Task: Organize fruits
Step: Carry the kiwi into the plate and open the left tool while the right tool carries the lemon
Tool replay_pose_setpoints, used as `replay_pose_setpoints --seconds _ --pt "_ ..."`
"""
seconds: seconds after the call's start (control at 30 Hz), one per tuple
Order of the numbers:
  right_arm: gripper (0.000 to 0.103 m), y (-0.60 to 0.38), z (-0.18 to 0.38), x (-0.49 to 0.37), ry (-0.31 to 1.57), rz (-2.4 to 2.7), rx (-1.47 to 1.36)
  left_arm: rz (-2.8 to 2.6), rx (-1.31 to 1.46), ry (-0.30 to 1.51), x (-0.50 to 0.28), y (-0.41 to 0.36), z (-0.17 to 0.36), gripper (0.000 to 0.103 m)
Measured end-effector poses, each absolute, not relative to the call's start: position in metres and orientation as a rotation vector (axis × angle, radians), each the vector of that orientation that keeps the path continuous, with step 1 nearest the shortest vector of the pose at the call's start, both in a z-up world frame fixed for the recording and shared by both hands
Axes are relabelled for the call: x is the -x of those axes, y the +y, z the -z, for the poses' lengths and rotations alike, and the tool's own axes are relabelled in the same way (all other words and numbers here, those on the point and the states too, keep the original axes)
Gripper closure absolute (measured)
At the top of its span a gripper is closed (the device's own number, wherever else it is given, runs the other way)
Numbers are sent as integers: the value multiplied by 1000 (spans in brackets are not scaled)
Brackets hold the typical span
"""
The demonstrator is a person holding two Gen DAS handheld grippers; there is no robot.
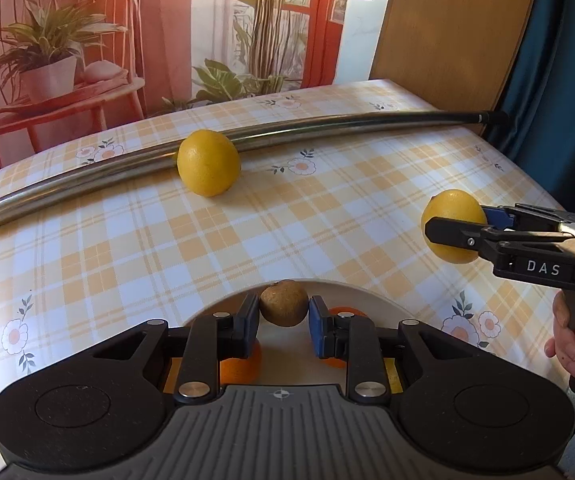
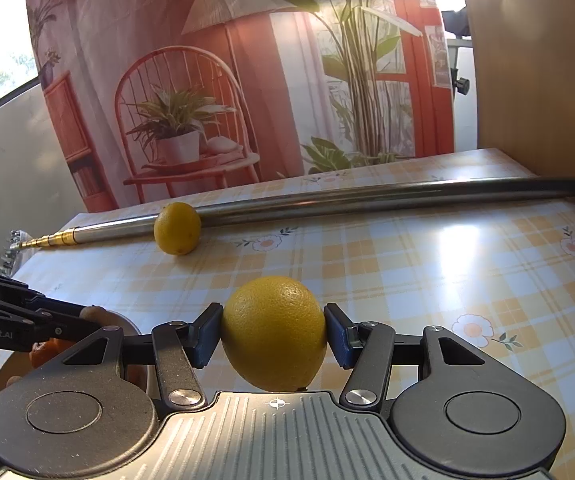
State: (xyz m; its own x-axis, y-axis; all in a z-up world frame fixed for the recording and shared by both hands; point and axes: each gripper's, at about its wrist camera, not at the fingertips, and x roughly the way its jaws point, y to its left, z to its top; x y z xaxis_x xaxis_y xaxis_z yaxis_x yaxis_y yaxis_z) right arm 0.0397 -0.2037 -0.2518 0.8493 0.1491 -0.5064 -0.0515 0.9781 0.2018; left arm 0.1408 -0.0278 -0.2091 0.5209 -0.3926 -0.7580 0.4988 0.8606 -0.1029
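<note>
Right gripper (image 2: 274,334) clamps a lemon (image 2: 274,330); left gripper (image 1: 283,322) straddles brown fruit (image 1: 283,303) over plate (image 1: 371,300); one far lemon (image 1: 208,163) remains.

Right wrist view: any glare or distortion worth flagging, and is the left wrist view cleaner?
Right wrist view: window flare top right, bright sheen on the tablecloth, metal pole bowed by fisheye. Left wrist view: no flare, pole curves more, both sharp.

At the frame's center-left a lemon (image 1: 208,163) lies on the table (image 1: 327,208), touching the pole (image 1: 127,166) behind it. The plate (image 1: 367,300) sits at bottom center, tangerines (image 1: 239,370) on it.
</note>
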Motion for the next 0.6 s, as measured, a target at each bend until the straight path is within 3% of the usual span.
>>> replay_pose_setpoints --seconds 0.47,0.6 --pt "52 -202 250 -33 554 -107 -198 513 -92 906 -150 -30 216 74" --pt "52 -198 247 -31 553 -112 -197 507 -25 894 -150 -21 214 67"
